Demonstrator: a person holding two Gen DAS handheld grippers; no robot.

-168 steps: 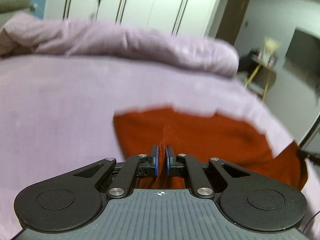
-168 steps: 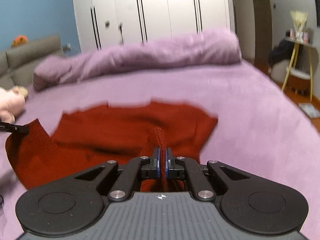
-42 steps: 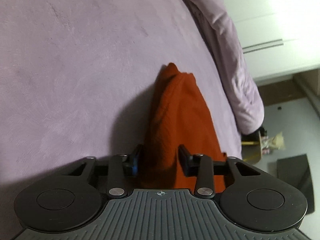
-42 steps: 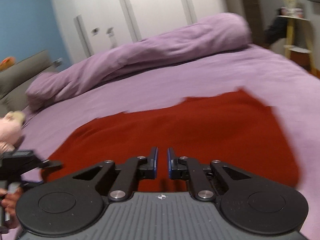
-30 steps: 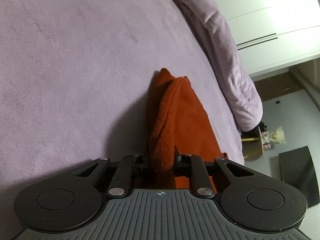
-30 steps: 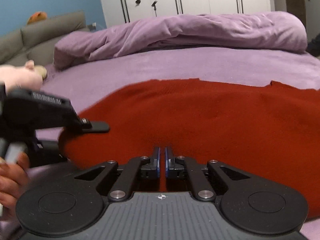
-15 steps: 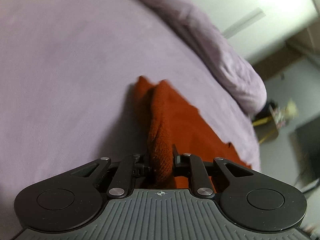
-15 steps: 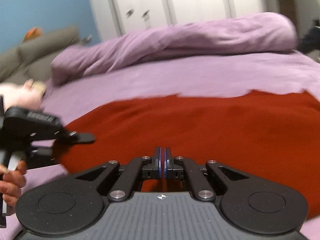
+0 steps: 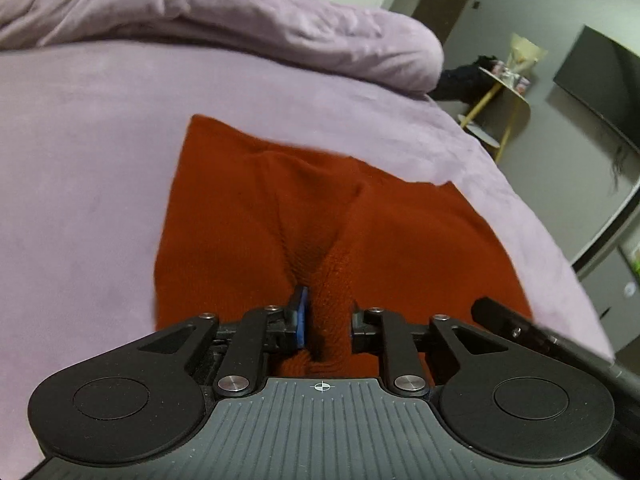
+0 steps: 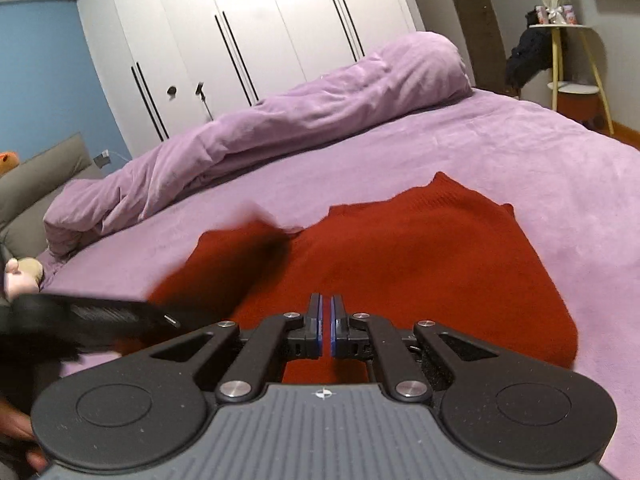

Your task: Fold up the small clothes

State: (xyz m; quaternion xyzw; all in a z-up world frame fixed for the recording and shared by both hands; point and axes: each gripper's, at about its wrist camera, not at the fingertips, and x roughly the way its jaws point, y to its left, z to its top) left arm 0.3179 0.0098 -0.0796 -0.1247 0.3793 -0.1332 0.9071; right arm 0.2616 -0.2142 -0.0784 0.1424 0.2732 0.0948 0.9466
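Observation:
A rust-red knitted garment [image 9: 256,216] lies on the purple bed, also seen in the right wrist view [image 10: 420,256]. My left gripper [image 9: 326,318] is shut on a bunched fold of the garment's near edge, with cloth between the fingers. My right gripper [image 10: 326,330] sits over the garment's near edge, fingers almost together with a thin gap; no cloth shows between them. The left gripper [image 10: 92,316] appears blurred at the left of the right wrist view. A black finger of the right gripper [image 9: 520,330] shows at the right of the left wrist view.
A rolled purple duvet [image 10: 280,112] lies across the far side of the bed [image 9: 80,160]. White wardrobes [image 10: 260,32] stand behind. A yellow-legged side table [image 10: 576,64] stands at right. A grey sofa with a soft toy [image 10: 20,276] is at left.
My left gripper has swung round with the fold, and the garment now lies spread before it. My right gripper's fingers, shut half a second ago, show a thin gap now.

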